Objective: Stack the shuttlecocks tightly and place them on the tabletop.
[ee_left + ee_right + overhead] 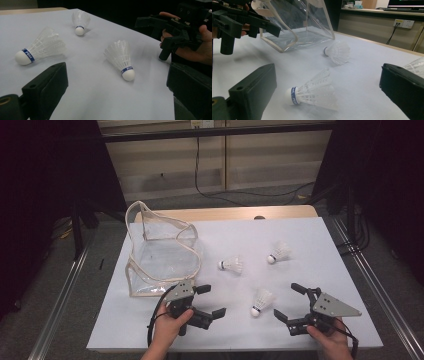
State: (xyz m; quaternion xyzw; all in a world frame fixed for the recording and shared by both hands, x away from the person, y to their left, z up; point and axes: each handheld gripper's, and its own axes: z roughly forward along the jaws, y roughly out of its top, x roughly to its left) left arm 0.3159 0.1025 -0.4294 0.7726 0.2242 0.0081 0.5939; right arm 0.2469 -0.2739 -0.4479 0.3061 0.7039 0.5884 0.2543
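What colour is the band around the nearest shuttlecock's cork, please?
Blue with white lettering, on the nearest shuttlecock; clearest in the left gripper view.

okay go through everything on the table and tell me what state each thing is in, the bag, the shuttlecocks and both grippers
Clear bag: mouth open, nothing inside, slumped on the table.
Nearest shuttlecock: lying on its side, not held.
Middle shuttlecock: lying on its side, not held.
Far shuttlecock: lying on its side, not held.
Left gripper: jaws open, holding nothing.
Right gripper: jaws open, holding nothing.
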